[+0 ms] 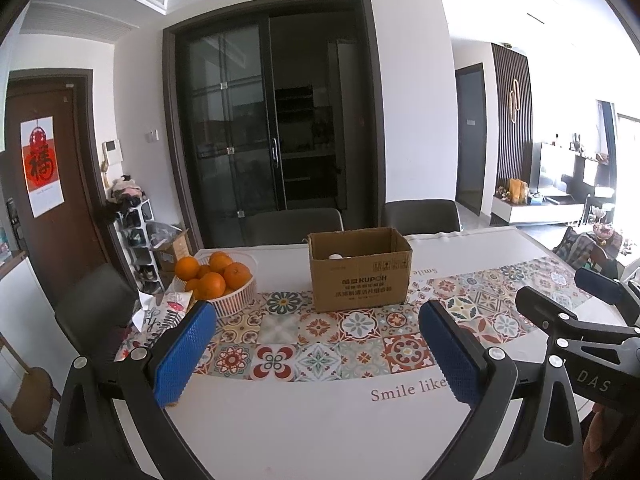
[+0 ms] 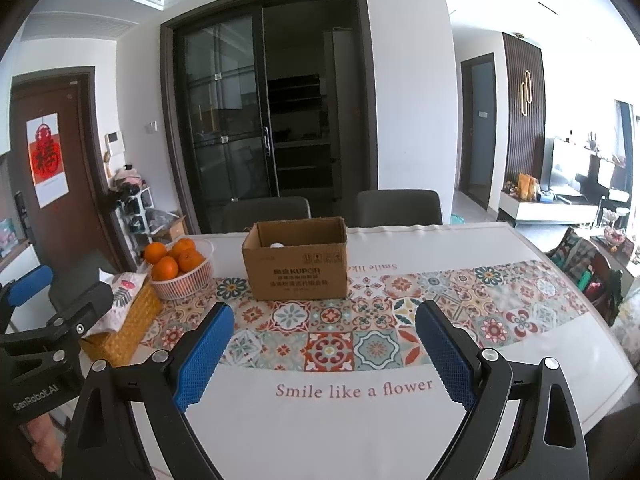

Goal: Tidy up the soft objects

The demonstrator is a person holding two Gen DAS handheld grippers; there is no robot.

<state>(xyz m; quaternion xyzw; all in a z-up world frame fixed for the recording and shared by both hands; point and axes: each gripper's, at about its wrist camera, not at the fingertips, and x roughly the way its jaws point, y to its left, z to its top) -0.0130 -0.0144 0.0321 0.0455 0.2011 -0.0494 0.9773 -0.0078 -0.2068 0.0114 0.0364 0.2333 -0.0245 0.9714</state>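
— Inspector, what premises am I holding my jaws over?

— A private home, dining area opening onto a living room. I note a dining table [image 2: 500,240] under a printed cloth, with two upholstered chairs [image 2: 400,206] at its far side.

— Grounds for "home"?

— A basket of oranges [image 2: 180,270] and a woven tissue box [image 2: 120,326] on the table. A brown entrance door [image 1: 52,184] bearing a red paper fu decoration [image 1: 40,160], an intercom panel [image 1: 112,152] beside it, and a loaded shoe rack [image 1: 138,240] near it. Dark sliding glass doors [image 2: 264,120] behind the chairs. To my right, a low white media cabinet [image 2: 548,210] and a television [image 2: 566,168].
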